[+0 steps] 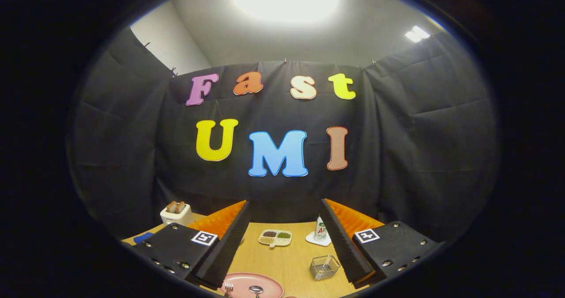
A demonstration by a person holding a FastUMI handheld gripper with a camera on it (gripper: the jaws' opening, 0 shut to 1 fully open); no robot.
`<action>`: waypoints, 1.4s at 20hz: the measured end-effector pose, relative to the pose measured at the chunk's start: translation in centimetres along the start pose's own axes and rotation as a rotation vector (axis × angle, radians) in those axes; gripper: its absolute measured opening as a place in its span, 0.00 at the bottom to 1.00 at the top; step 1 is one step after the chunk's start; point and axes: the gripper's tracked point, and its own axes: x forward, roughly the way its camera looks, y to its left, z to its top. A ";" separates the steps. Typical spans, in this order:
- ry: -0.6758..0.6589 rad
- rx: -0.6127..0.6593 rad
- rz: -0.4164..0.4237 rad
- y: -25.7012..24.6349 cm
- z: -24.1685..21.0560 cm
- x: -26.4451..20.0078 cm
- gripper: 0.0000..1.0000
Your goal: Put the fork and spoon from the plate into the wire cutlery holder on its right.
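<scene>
A pink plate lies on the wooden table just ahead of my fingers, low between them. On it rest a fork at the left and a spoon beside it; only their heads show. The wire cutlery holder stands empty to the plate's right, close to my right finger. My gripper is open, held above the table, with nothing between its fingers.
Beyond the plate sits a small white divided dish with coloured grains. A can stands on a white coaster at the back right. A white toaster with toast is at the back left, with a blue object near it.
</scene>
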 end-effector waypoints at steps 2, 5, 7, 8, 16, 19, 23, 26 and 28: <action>0.026 -0.004 0.004 0.0 -0.9 0.0 0.97; 0.111 -0.026 0.017 -0.1 -4.9 -1.1 0.97; 0.183 -0.054 0.035 0.3 -7.6 -1.1 0.97; 0.226 -0.063 0.052 0.7 -9.2 -1.2 0.97; 0.637 -0.095 0.249 4.6 -23.6 -5.2 0.98; 0.790 -0.081 0.300 5.5 -28.2 -7.3 0.95; 0.969 -0.035 0.318 6.1 -32.2 -9.8 0.87; 1.068 -0.029 0.328 6.1 -34.2 -11.3 0.69; 1.101 -0.043 0.331 5.9 -35.1 -12.0 0.69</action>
